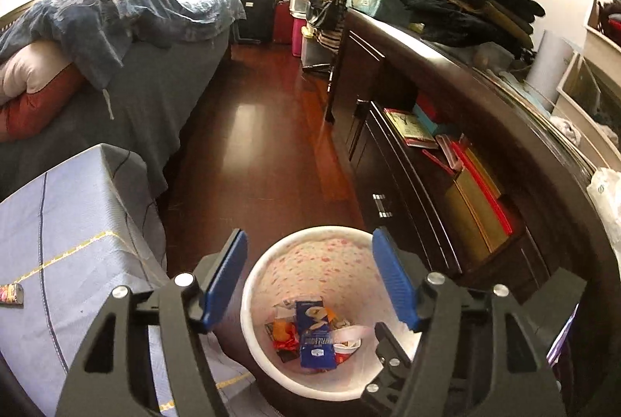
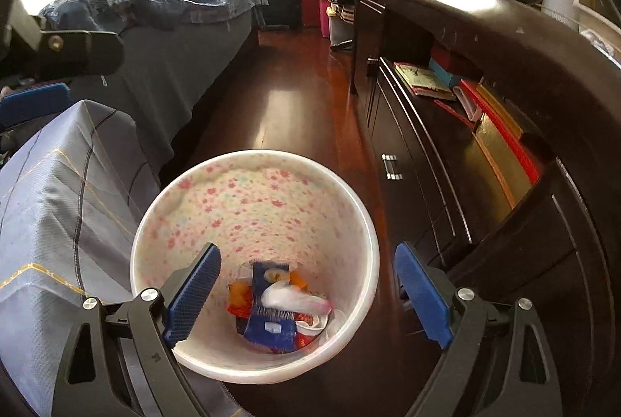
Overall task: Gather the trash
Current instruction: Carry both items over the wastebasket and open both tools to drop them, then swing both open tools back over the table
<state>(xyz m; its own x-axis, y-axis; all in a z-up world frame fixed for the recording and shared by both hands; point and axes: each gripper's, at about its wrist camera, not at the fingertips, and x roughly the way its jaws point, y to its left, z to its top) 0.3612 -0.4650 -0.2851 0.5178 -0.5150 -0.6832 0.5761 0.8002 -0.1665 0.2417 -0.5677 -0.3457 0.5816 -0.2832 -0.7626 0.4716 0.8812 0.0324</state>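
Note:
A white bin [image 1: 310,236] with a flowered lining stands on the wooden floor; it also shows in the right wrist view [image 2: 248,161]. Inside lie a blue wrapper [image 1: 316,335], orange and red wrappers [image 1: 281,331] and a white crumpled piece [image 2: 291,300], which looks blurred. My left gripper [image 1: 308,258] is open and empty above the bin. My right gripper [image 2: 308,273] is open and empty above the bin's opening. Part of the right gripper [image 1: 388,351] shows in the left wrist view, and part of the left gripper [image 2: 58,48] in the right wrist view.
A table with a blue-grey cloth [image 1: 58,223] stands left of the bin, with a small colourful wrapper [image 1: 9,295] on it. A dark wooden cabinet [image 1: 427,184] with books runs along the right. A bed [image 1: 136,68] is at the back left, suitcases [image 1: 254,9] beyond.

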